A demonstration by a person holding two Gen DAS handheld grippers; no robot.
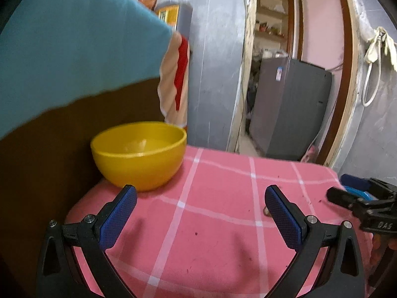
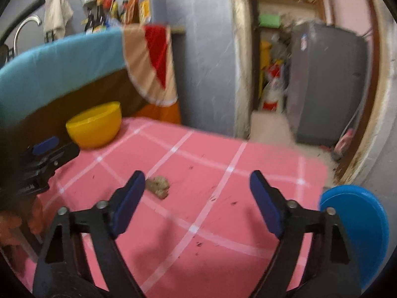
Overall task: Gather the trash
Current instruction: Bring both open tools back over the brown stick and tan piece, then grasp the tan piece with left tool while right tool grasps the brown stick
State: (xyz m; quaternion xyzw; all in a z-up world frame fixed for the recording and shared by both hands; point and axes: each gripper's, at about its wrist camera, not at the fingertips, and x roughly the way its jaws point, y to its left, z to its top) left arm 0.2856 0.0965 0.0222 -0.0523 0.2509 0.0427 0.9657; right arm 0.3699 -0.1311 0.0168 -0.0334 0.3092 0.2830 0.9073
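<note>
Two grippers hover over the pink checked tablecloth (image 2: 223,173), and neither holds anything. That cloth covers the whole work surface, so anything on it that is not cloth pattern counts as a candidate for collection. At its far left corner stands the yellow bowl (image 1: 139,154), set against the dark panel behind it and clear of the central working area; judge it to be the likely receptacle, since nothing visible sits inside it, though the task line does not confirm this. A blue round object (image 2: 357,231) lies beyond the cloth's right edge; its role cannot be determined.

Your right gripper (image 2: 197,186) has its jaws spread wide and points at the middle of the cloth. Your left gripper (image 1: 201,198) is likewise spread wide, aimed between the bowl and the cloth centre, which leaves it ready to assist near the bowl.

The trash itself, a small crumpled brown scrap (image 2: 158,186), lies on the cloth just beside the left finger (image 2: 129,196) of your right gripper, not between the jaws. Shift the right gripper leftward before closing, so that the scrap is centred.
</note>
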